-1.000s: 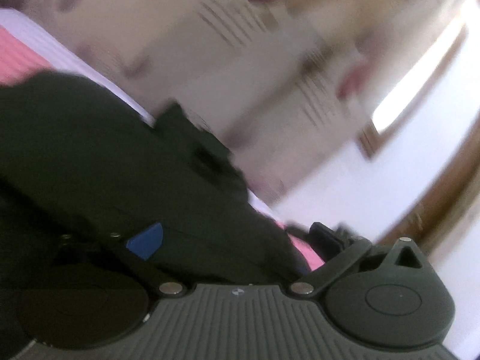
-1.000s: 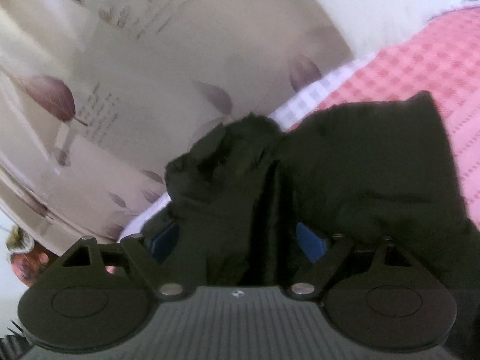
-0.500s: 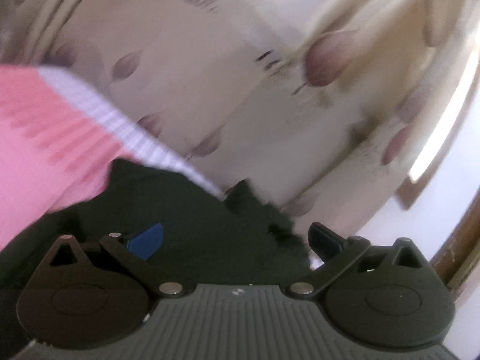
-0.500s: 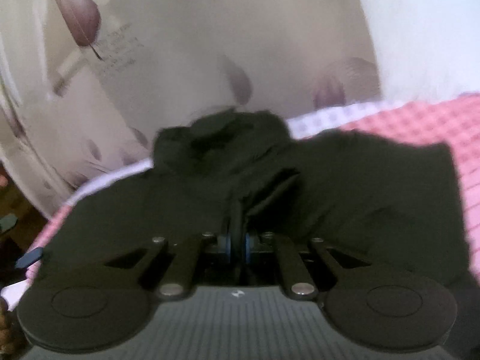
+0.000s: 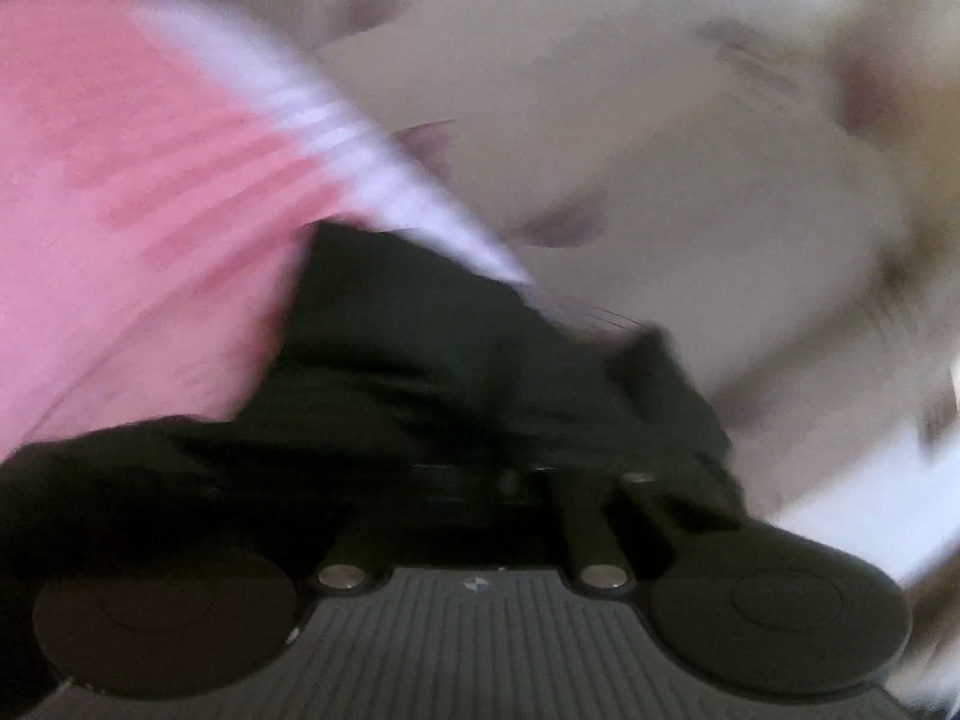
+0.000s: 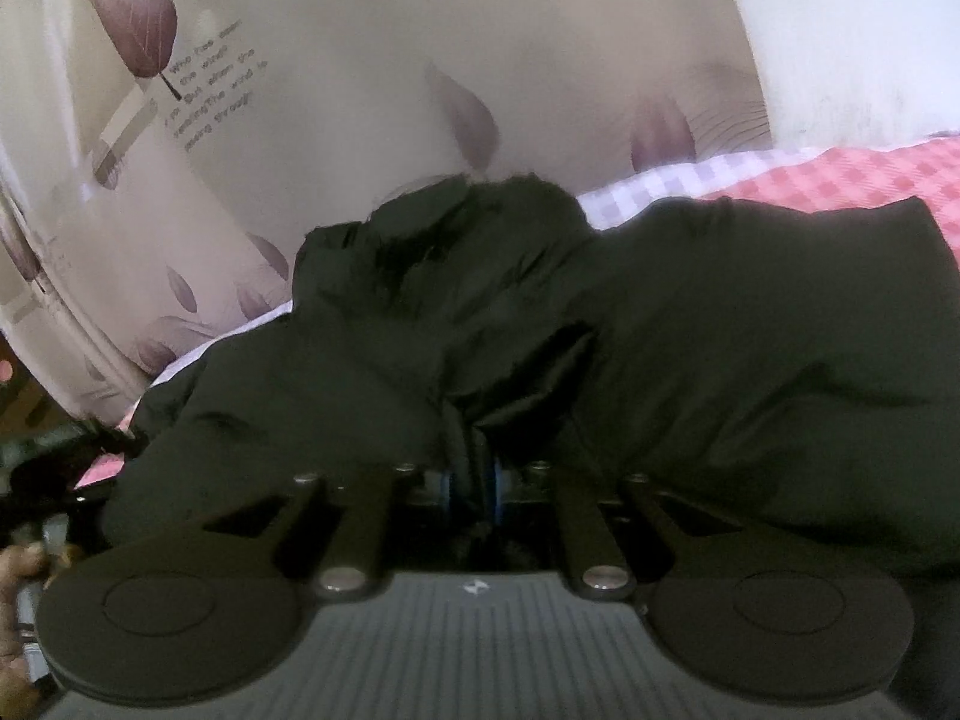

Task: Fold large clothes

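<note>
A large black garment (image 6: 690, 324) lies on a pink checked bedsheet (image 6: 840, 177). In the right wrist view my right gripper (image 6: 474, 480) is shut on a fold of the black cloth, with the fabric bunched up between its blue pads. In the left wrist view, which is blurred, the garment (image 5: 432, 372) fills the lower middle and my left gripper (image 5: 480, 480) has its arms drawn together on the cloth's edge. The pink sheet (image 5: 132, 192) shows at the left.
A beige curtain with purple leaves and printed text (image 6: 336, 96) hangs behind the bed. The sheet has a white and lilac checked border (image 6: 660, 180). A white wall (image 6: 852, 30) is at the upper right. The other gripper and a hand show at the left edge (image 6: 36, 504).
Both grippers have closed on the black garment: the right one by half a second ago, the left one since then. The left view has swung and shows more pink sheet.
</note>
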